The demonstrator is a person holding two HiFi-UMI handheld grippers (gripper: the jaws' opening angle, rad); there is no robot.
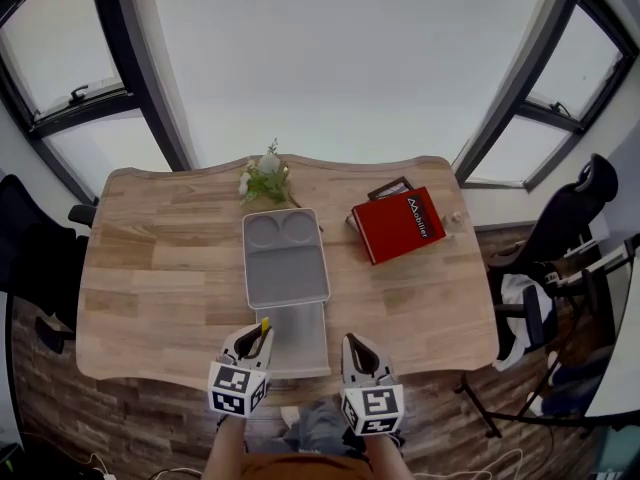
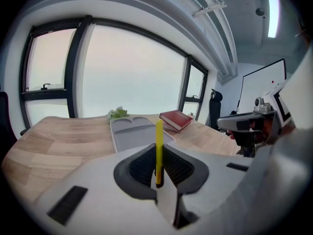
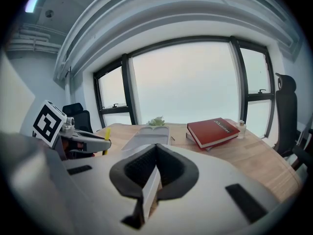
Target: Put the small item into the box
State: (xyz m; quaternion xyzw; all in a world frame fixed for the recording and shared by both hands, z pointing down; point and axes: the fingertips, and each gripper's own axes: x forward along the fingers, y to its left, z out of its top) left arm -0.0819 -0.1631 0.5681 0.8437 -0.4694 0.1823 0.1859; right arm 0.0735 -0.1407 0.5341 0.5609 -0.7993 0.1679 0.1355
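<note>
Clamped between the closed jaws of the left gripper (image 1: 253, 343), a slim yellow stick (image 2: 159, 141) pokes out past their tips. It sits at the near edge of the pale wooden table (image 1: 150, 288), just short of the open grey plastic box (image 1: 286, 268). The right gripper (image 3: 155, 153), jaws pressed together on nothing, hovers alongside. A red hardback book (image 1: 400, 225) and a small green plant (image 1: 265, 180) lie farther back.

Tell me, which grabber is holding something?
The left gripper: a thin yellow stick is pinched between its jaws. The right gripper has its jaws shut together with nothing between them.
</note>
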